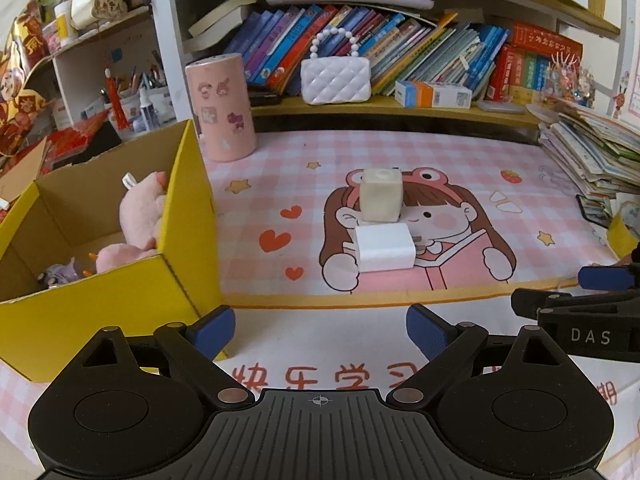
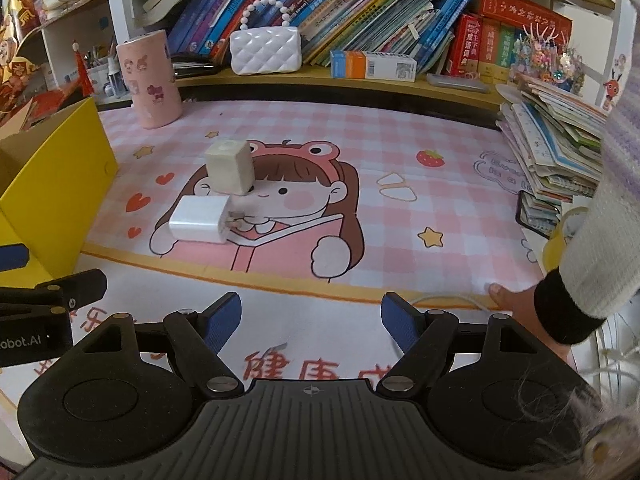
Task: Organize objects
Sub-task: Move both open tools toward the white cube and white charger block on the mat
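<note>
While both of your grippers hang over the near edge of the pink mat (image 1: 460,152), neither holds anything: the left gripper (image 1: 320,330) has its jaws spread with only the mat's lettering between them, and the right gripper (image 2: 312,318) is likewise released and empty. Two small things are left out, both near the middle of the mat on the cartoon girl: a white charger (image 1: 384,246) lying on its side, prongs pointing away from the box (image 1: 188,208), and a cream cube (image 1: 380,194) touching it on the far side, standing upright with a round dimple on top. The yellow box sits at the mat's left edge, open-topped, with a pink plush (image 1: 142,210) already inside, so it is likely where these two belong. The charger looks smooth and hard-edged, the cube duller and faintly yellowed. A sleeved hand (image 2: 516,300) rests at the mat's right near corner.
</note>
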Motion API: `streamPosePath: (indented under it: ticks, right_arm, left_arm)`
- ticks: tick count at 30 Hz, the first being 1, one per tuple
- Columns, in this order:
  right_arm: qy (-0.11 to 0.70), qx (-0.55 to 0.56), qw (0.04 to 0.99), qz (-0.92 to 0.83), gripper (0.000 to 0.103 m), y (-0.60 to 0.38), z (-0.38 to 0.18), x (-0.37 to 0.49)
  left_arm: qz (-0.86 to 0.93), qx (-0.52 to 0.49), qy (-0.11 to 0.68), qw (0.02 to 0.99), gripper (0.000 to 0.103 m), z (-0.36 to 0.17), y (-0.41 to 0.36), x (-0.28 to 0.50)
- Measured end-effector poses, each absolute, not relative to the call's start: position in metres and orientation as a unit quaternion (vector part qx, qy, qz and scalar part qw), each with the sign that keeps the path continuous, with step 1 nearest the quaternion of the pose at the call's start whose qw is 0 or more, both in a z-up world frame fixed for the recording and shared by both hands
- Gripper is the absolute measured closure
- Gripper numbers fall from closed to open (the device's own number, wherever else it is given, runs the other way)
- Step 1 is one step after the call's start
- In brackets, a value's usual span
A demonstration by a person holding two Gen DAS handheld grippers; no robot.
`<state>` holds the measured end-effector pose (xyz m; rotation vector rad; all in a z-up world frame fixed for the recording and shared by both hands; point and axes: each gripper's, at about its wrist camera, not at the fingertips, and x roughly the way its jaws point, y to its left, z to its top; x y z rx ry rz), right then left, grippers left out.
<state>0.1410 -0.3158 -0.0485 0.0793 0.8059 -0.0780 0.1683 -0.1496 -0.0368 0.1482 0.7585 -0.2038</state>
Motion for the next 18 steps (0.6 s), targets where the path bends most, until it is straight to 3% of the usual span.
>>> streamPosePath:
  ticks: [18]
  right_arm:
    - [0.379,0.040,0.924,-0.015,0.028,-0.333,-0.042,0.168]
  left_arm:
    - [-0.081,0.062,0.371,0.923,0.008,-0.038,-0.167,0.187]
